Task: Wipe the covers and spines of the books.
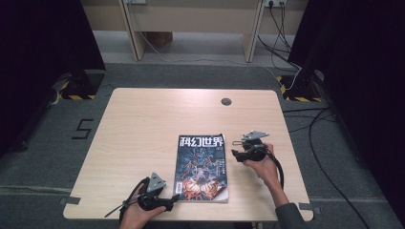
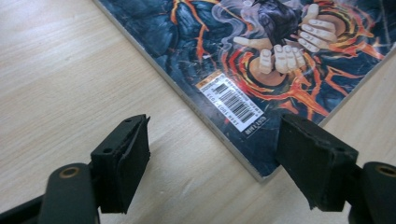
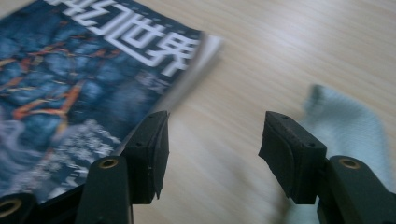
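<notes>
- Both hands came in at the near edge of the bench (image 1: 143, 114), each holding a gripper, with a magazine (image 1: 201, 167) lying flat and closed between them.
- Left gripper (image 1: 173, 201): its jaws stood apart and gripped nothing; the magazine's near corner, with the barcode label (image 2: 232, 103), lay just ahead of them, closer to the right-hand jaw.
- Right gripper (image 1: 235, 151): its jaws were released, with only bare wood between them. The magazine's title corner lay ahead and beside the left-hand jaw, its page edge blurred.
- A pale light-blue patch (image 3: 343, 128) showed behind the right-hand jaw of that gripper; I could not tell what it was.
</notes>
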A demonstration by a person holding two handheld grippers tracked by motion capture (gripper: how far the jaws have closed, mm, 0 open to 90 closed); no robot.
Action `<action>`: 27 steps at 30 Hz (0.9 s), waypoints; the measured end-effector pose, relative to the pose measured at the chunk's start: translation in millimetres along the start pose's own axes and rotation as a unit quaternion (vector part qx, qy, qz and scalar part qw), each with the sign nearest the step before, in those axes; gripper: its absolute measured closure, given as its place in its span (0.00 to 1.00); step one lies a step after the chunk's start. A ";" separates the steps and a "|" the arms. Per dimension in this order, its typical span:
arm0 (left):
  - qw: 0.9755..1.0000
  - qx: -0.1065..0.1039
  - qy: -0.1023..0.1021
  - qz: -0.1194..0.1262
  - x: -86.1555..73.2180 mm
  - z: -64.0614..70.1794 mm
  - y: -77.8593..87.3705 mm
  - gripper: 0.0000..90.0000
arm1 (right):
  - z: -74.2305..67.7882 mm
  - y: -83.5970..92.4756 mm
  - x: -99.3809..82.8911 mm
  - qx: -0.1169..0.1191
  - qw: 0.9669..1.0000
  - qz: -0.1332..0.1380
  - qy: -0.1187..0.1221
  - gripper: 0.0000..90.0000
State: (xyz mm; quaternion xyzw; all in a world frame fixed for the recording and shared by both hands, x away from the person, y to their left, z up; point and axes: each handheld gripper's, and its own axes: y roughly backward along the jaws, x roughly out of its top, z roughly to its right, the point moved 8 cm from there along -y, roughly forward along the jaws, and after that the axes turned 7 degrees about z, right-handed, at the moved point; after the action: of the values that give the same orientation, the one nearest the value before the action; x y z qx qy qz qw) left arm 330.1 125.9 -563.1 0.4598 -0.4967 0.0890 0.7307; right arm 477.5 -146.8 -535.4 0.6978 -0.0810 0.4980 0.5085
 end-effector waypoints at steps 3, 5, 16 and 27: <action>1.000 -0.002 -0.012 0.001 0.0 2.6 -1.6 0.28 | -18.1 -5.1 2.3 0.028 1.000 -0.001 0.008 0.46; 1.000 0.001 -0.017 -0.002 -0.7 3.4 -1.6 0.28 | -28.1 -9.0 1.3 0.044 0.999 -0.007 0.011 0.46; 1.000 0.012 -0.020 0.001 -0.4 0.1 -2.1 0.26 | -49.3 -23.4 -9.1 0.075 0.997 -0.036 0.007 0.44; 1.000 0.013 -0.014 -0.002 -1.1 -1.4 -3.1 0.24 | -58.4 -21.4 -10.7 0.079 0.995 -0.047 0.023 0.41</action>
State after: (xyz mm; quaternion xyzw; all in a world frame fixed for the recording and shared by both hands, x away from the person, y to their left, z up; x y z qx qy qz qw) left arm 332.3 125.6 -565.9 0.4713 -0.5047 0.0880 0.7180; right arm 449.7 -94.7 -558.0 0.7270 0.0034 0.4943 0.4766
